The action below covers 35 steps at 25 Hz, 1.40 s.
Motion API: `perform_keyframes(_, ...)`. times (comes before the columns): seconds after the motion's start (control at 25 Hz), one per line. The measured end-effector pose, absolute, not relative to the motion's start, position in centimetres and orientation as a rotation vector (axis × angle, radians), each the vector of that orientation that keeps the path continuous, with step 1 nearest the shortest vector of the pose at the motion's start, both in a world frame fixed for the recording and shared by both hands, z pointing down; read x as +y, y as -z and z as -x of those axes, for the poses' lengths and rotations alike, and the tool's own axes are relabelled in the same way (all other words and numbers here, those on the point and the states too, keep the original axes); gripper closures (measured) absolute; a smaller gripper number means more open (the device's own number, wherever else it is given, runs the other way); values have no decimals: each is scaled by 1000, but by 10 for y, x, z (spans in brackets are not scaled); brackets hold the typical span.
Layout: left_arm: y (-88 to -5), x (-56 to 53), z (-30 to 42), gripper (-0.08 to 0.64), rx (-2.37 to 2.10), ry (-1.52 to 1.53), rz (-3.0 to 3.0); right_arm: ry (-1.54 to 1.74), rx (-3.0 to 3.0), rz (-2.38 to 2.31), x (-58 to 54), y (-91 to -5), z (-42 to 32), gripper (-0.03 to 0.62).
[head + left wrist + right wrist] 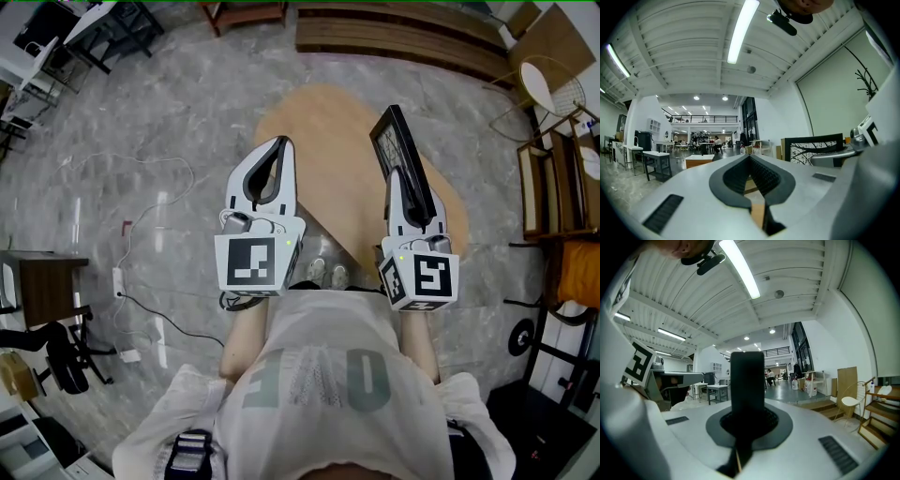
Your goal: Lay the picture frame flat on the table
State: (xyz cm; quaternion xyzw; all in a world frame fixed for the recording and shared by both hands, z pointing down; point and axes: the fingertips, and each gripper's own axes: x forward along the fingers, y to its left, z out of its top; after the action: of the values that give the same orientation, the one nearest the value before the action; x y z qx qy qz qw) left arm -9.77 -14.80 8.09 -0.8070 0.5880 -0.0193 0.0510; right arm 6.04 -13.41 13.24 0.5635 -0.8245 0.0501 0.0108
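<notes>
Held side by side at mid-frame in the head view, both grippers point toward the top of the frame. The left gripper (279, 142) has its 2 jaws meeting at the tips, empty. The right gripper (398, 176) is clamped on the edge of the picture frame (394, 136).

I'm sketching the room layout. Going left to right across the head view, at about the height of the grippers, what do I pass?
Dark wooden side table → white power strip → left gripper → right gripper, jaws shut on the picture frame → wooden shelf unit.
</notes>
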Motion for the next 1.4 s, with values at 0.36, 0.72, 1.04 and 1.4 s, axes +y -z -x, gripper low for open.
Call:
perform_keyframes(0.36, -96, -171, 103, 551, 1753, 67, 2473, -213, -2577, -1747, -157, -144, -48, 575)
perform_keyframes(0.72, -155, -214, 90, 551, 1747, 88, 2543, -220, -2583, -1753, -207, -181, -53, 575)
perform_keyframes(1.04, -256, -236, 85, 551, 1794, 227, 2599, -173, -2501, -1734, -233, -263, -50, 575)
perform_keyframes(1.4, -373, -222, 93, 551, 1924, 294, 2681, -429, -2425, -1772, -220, -371, -40, 575)
